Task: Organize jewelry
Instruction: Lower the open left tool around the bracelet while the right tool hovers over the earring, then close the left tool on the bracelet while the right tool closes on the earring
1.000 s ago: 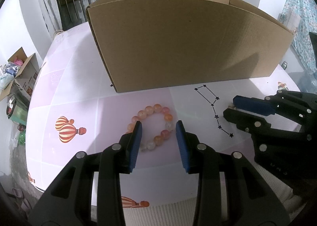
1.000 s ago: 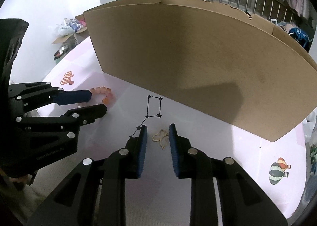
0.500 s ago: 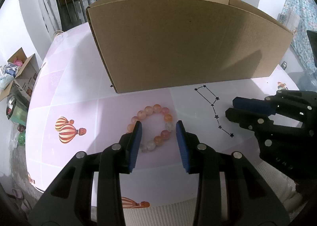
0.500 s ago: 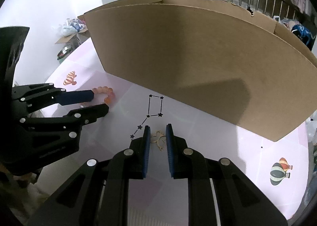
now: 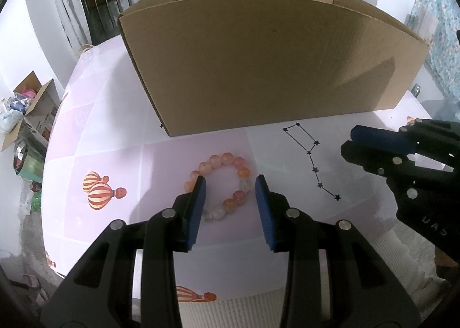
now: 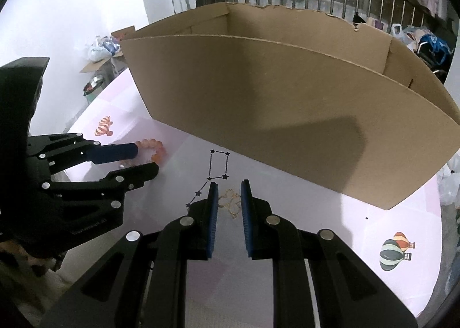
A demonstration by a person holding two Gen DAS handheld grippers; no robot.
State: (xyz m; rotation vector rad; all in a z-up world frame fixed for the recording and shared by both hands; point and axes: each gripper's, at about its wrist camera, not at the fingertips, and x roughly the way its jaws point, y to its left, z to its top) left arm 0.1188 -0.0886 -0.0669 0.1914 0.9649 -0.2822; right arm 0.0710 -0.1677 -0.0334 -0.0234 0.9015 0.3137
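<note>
Orange and milky beads made up the bracelet (image 5: 221, 185), which lay flat on the pink tablecloth (image 5: 115, 152) near its front edge, in front of the cardboard box (image 5: 267, 69). The left gripper (image 5: 230, 198) straddled the bracelet's near arc with jaws partly open, pads apparently not yet pressing the beads. To grip well, it probably needed to settle lower and close on one side of the loop, not across the hollow. To the right, the thin gold chain (image 6: 229, 201) lay bunched on the cloth between the right gripper's (image 6: 228, 201) narrowly parted jaws; whether they pinched it could not be told. Scooping low would likely keep the links from slipping.
</note>
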